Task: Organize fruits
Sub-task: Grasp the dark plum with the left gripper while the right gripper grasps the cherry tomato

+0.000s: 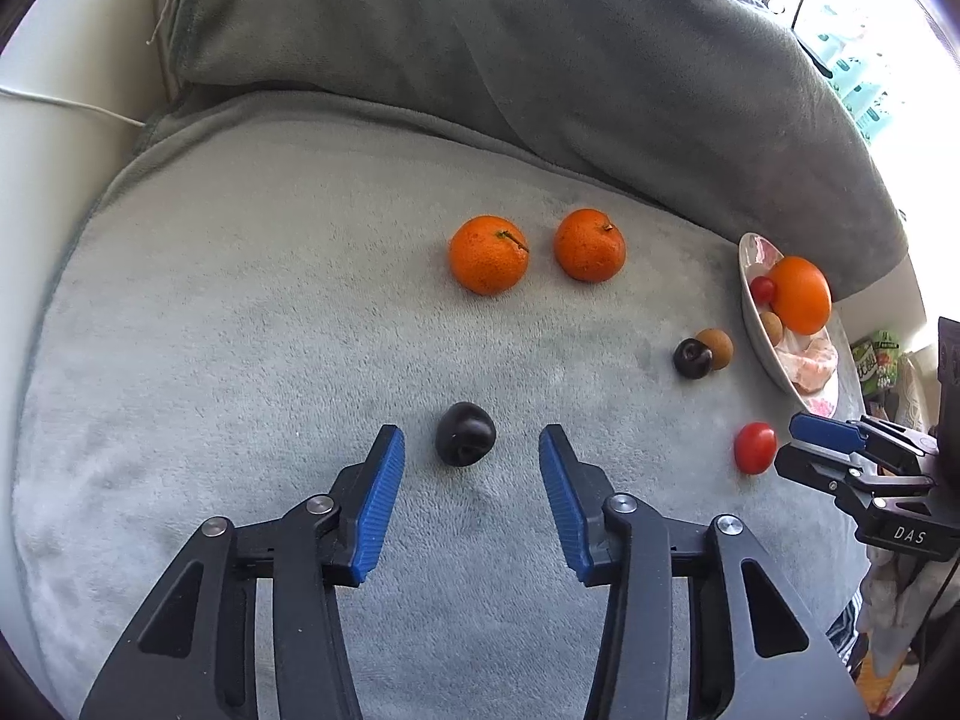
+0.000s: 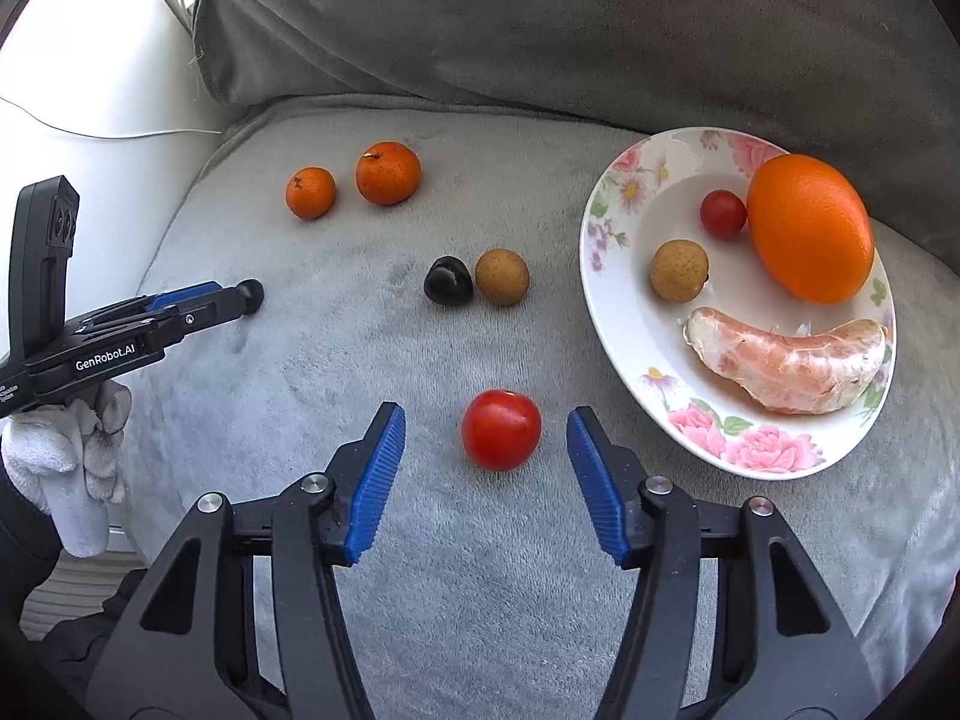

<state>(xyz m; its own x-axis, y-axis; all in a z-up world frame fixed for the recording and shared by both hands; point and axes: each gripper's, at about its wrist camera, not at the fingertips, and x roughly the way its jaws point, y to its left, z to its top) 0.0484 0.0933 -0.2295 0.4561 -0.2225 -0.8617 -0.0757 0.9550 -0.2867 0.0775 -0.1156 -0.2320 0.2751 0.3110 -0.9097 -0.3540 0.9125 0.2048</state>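
Dark plum (image 2: 252,294) half hidden behind left claw (image 2: 231,300), right view.

Grey plush seat cushion (image 2: 420,540) carries everything, with a grey back cushion (image 2: 600,30) rising behind it. Directly on the plush: 2 tangerines (image 1: 489,263) (image 1: 589,245) side by side toward the back, apart from each other. Mid-cushion, a dark plum (image 2: 447,280) touches a brown longan (image 2: 502,276). Another dark plum (image 1: 465,433) lies alone nearer the front. 1 red cherry tomato (image 2: 501,429) sits near the floral plate (image 2: 606,210), which rests on the cushion's right side.
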